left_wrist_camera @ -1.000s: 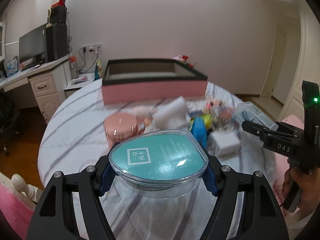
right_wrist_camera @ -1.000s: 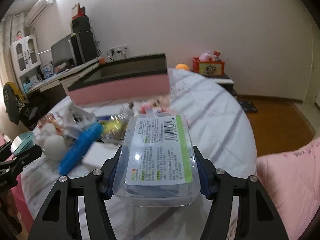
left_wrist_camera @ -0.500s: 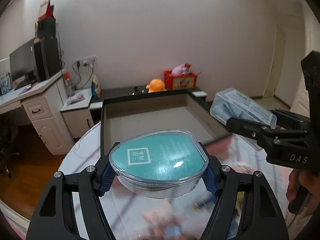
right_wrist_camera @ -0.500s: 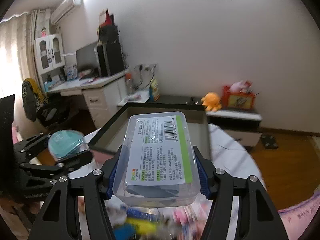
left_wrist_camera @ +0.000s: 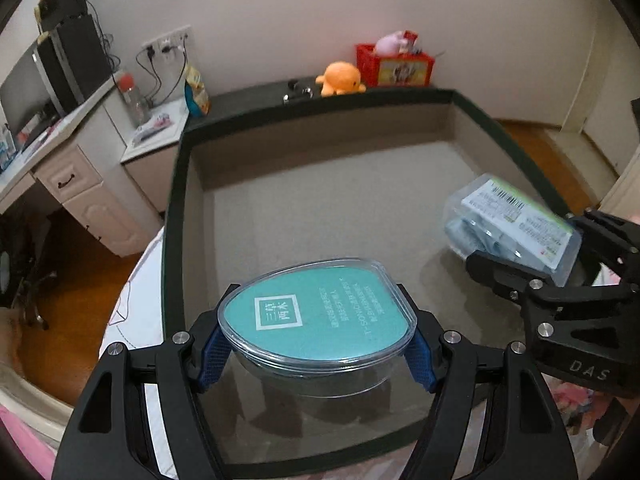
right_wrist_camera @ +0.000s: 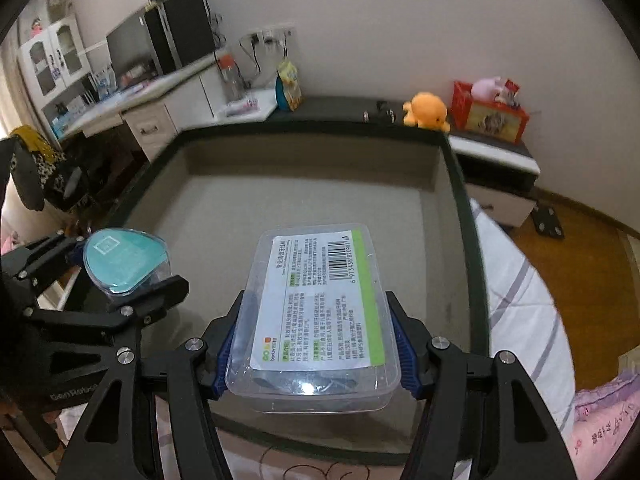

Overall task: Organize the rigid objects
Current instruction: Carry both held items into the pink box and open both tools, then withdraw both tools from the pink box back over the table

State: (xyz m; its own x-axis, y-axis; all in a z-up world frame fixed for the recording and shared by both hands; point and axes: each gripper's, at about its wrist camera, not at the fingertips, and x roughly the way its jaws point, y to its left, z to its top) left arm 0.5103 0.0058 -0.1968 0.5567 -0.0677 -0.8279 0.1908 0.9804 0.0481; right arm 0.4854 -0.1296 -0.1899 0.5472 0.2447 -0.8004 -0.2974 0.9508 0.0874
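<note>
Both grippers hang over the open box (left_wrist_camera: 178,216). Left gripper (left_wrist_camera: 316,344) pinches a teal-lidded round container (left_wrist_camera: 316,316) above its near-left floor; right gripper (right_wrist_camera: 314,354) clamps a clear labelled case (right_wrist_camera: 316,312) over its right side.

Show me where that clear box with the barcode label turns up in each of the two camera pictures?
Left wrist view: the clear box is at the right edge, gripped in the right claw, above the big tray.
Right wrist view: the same box fills the lower middle, clamped between the claw's blue pads.
Shared landmark: the orange plush toy behind the tray's far rim.
</note>
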